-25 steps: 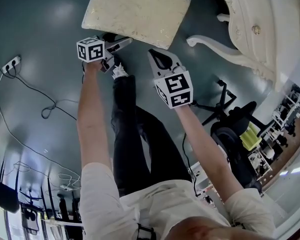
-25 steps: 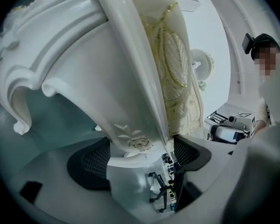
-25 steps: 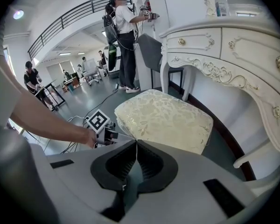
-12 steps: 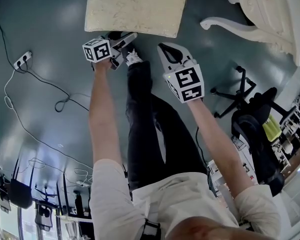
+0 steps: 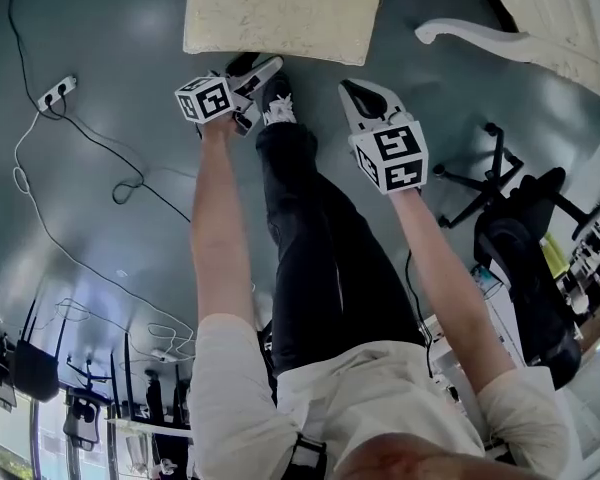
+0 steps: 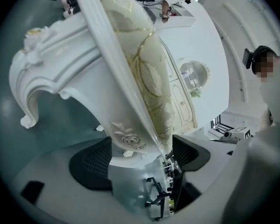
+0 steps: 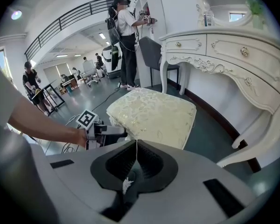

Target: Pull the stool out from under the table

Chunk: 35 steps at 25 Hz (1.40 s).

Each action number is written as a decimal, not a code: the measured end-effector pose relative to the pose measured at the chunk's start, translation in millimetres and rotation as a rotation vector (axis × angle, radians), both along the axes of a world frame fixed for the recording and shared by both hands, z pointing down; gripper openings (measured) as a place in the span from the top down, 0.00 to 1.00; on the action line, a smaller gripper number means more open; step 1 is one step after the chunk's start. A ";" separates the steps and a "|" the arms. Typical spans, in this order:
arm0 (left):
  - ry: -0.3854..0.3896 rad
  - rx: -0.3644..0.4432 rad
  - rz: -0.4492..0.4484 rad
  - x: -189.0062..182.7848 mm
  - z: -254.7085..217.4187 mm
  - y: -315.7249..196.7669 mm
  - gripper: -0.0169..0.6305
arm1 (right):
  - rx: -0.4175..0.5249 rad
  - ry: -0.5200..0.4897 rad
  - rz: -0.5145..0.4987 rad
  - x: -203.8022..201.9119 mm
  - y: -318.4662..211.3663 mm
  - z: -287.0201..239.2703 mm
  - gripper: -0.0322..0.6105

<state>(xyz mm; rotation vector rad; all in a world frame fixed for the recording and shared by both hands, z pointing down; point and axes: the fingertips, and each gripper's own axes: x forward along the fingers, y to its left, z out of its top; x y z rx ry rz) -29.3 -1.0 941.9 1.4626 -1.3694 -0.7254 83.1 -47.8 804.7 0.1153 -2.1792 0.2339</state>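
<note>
The stool [image 5: 280,13], a cream patterned cushion on a white carved frame, stands on the grey floor out in front of the dressing table [image 5: 540,18]. My left gripper [image 5: 268,68] is shut on the stool's near edge. In the left gripper view the carved frame [image 6: 84,55] and cushion [image 6: 149,78] fill the picture, and the left gripper [image 6: 140,157] clamps the rim. My right gripper [image 5: 352,88] is shut on nothing, just short of the stool's near edge. The right gripper view shows the right gripper [image 7: 136,146] with pads pressed together, the stool [image 7: 154,115] ahead and the left gripper [image 7: 112,130] at its corner.
The white dressing table [image 7: 224,45] with curved legs stands to the right. A black office chair [image 5: 510,238] is at the right, a power strip with cables [image 5: 55,93] at the left. My shoe [image 5: 277,108] is between the grippers. Several people [image 7: 126,36] stand far off.
The stool, with the left gripper shut on its edge, now stands a little farther from the table's curved leg. The right gripper stays shut and has drawn slightly back from the stool.
</note>
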 end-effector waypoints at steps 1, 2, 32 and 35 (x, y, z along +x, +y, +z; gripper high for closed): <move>0.002 0.024 -0.023 -1.4 -5.1 5.3 0.34 | 0.000 0.003 0.004 4.3 4.6 -0.2 0.88; 0.004 0.049 -0.048 -3.3 -10.1 9.9 0.49 | -0.002 0.002 0.008 7.4 9.7 -0.6 0.88; -0.465 -0.130 0.158 25.1 -275.3 116.3 0.46 | 0.033 -0.074 0.367 35.4 120.9 -160.6 0.88; -0.448 -0.158 0.152 21.4 -301.4 129.5 0.46 | 0.029 -0.081 0.374 36.9 132.1 -183.8 0.88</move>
